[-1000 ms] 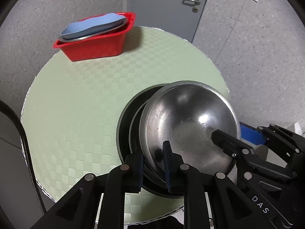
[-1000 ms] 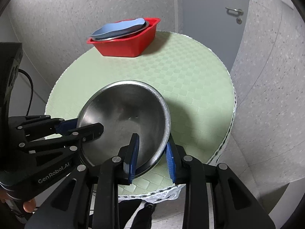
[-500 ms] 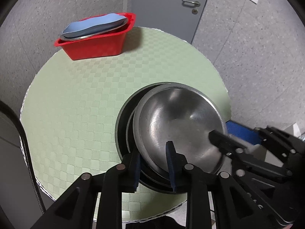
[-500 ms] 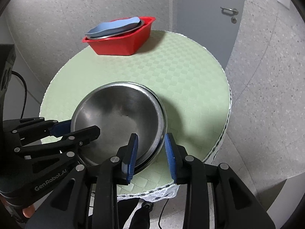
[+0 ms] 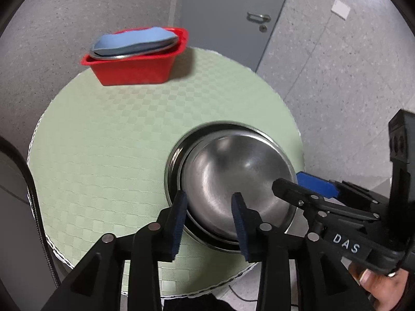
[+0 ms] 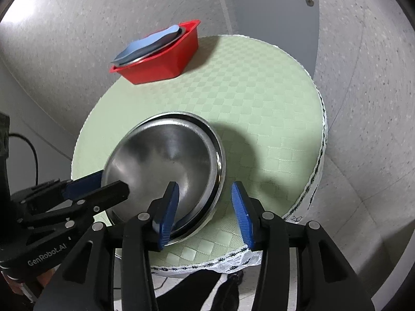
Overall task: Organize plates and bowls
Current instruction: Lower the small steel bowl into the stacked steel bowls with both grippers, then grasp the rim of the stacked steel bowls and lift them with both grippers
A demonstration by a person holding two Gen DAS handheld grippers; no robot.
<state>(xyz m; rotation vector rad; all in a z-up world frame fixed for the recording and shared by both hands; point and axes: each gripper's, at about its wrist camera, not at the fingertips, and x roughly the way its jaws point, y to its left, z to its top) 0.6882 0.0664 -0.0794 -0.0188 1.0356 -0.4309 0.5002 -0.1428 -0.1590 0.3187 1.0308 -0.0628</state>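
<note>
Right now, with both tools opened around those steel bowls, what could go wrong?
The top bowl looks crooked in the stack, so it might slide or clatter. The left gripper and right gripper both straddle the rims, so pulling back carelessly could snag them. The stack sits near the table edge, so a nudge might tip it off.

both fisheye views are evenly and fairly brightly lit from overhead, with black vignette in the corners and strong barrel bending of the walls and the round green table toward the edges. the steel bowl shows soft smeared highlights rather than hard glare, and it throws a dark shadow onto the mat to its right in the right wrist view, as does the red basket. focus is sharp mid-frame, while the steel rims look slightly blurred.
</note>
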